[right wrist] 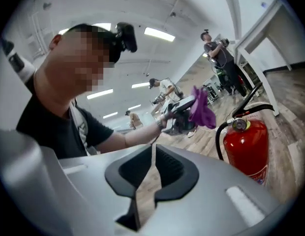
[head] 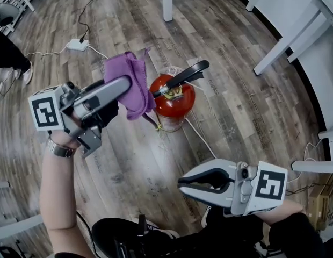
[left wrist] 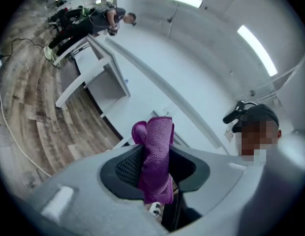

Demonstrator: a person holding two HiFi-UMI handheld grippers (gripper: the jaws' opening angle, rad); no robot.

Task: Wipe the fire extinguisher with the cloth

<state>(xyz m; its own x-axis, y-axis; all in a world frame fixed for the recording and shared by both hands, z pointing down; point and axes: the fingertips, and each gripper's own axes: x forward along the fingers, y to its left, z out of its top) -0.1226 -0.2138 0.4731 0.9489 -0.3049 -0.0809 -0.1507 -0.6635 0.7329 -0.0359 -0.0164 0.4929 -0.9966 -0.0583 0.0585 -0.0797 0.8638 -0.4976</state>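
A red fire extinguisher [head: 174, 104] with a black lever stands upright on the wooden floor; the right gripper view shows it at the right [right wrist: 246, 146]. My left gripper [head: 128, 87] is shut on a purple cloth [head: 131, 85], which hangs bunched just left of the extinguisher's top. In the left gripper view the cloth [left wrist: 155, 156] fills the gap between the jaws of my left gripper [left wrist: 155, 146]. My right gripper [head: 181, 183] hovers lower right, apart from the extinguisher, jaws almost together with nothing between them [right wrist: 152, 149]. The right gripper view also catches the cloth [right wrist: 201, 107].
A white power strip [head: 78, 44] with cables lies on the floor at the back left. White table legs [head: 167, 1] and a white desk [head: 295, 36] stand behind and to the right. A thin cable [head: 201, 136] runs past the extinguisher. People stand far off [right wrist: 216, 48].
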